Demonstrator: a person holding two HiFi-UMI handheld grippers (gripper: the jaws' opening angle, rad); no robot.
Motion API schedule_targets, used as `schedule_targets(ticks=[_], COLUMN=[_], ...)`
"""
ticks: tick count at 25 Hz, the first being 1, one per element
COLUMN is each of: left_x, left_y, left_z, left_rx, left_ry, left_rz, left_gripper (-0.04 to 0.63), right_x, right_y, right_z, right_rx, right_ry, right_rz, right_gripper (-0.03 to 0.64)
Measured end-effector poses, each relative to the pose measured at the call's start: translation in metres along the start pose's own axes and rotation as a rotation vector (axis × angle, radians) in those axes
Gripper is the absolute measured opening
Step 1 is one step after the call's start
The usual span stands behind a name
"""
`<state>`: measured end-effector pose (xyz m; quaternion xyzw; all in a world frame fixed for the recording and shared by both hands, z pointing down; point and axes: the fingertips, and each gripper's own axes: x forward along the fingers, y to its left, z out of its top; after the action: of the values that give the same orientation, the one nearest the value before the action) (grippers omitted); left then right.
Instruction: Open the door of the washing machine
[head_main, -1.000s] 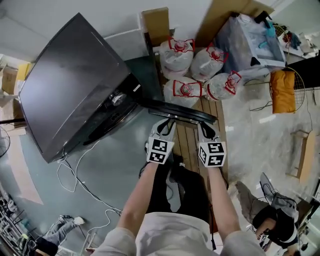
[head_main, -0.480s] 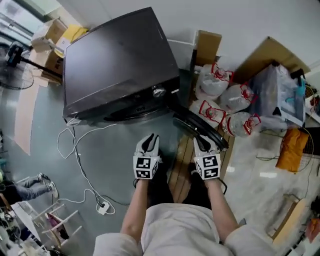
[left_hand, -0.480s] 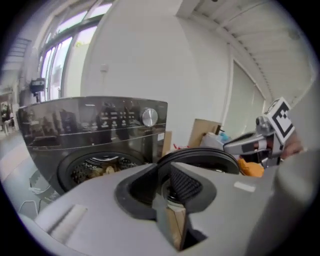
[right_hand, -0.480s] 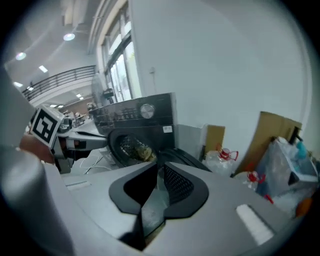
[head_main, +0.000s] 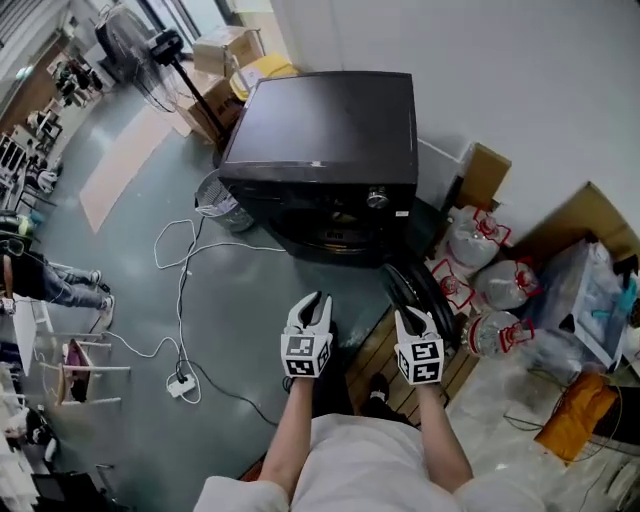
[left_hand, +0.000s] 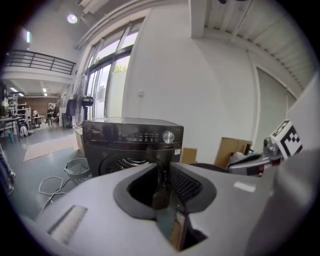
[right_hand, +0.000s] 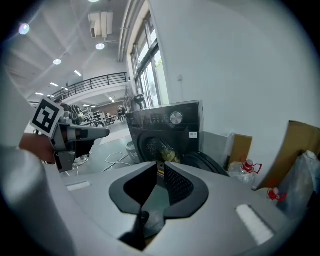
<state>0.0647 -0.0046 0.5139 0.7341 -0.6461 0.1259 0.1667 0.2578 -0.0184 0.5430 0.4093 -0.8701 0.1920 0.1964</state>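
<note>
**Hand-held grippers.** Both were held in front of the washing machine, apart from it and touching nothing.
- The left hand-held gripper (head_main: 317, 300) had its jaws a narrow way apart, with nothing between them.
- The right hand-held gripper (head_main: 413, 318) had its jaws all but closed and was likewise empty.

**Door.** Just beyond the right hand-held gripper, the door (head_main: 400, 285) stood swung out from the machine's front, to the right in the head view.

**Machine.** The washing machine (head_main: 330, 120) stood beyond the door against the wall, with its drum opening (head_main: 335, 215) exposed. The right gripper view showed what appeared to be pale laundry (right_hand: 167, 154) inside the drum, though the wide lens left this uncertain.

**Surroundings.** Water bottles (head_main: 478, 240) lay to the right of the machine, near the door's far edge. A loose cable (head_main: 185, 250) ran across the floor to the machine's left.

**Assessment.** The door looked already open, so the step in hand was judged to be finishing cleanly.
- The right hand-held gripper, being the nearer to the door, needed to be kept off the rim so that no knock sent the door back towards the machine.
- If a wider swing was wanted, a light push on the rim with closed jaws was judged to suit better than a fresh grasp.
- Any such push needed to stop short of the bottles.
- Footing was best kept away from the cable.
</note>
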Motion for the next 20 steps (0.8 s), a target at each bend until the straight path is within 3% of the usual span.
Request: schedule_targets(ticks=[7,12,20], left_x=[-0.102,-0.136,-0.168], left_y=[-0.002,-0.017,-0.014], left_z=[-0.009,-0.021,-0.034], left_rx=[-0.110,-0.082,-0.122], left_ry=[-0.059,-0.058,-0.089], left_rz=[0.088,0.088,0.134], left_gripper=[0.129,0.129,0.127], right_x=[-0.044,-0.063,-0.087], right_y=[0.064,0.082,0.082], right_z=[-0.003,-0.020,-0.039], right_rx=[-0.014,-0.043,-0.088], right_ry=[-0.052,-0.051,-0.038], right_rz=[0.040,0.065,0.072], right_gripper=[0.021,0.021,0.018])
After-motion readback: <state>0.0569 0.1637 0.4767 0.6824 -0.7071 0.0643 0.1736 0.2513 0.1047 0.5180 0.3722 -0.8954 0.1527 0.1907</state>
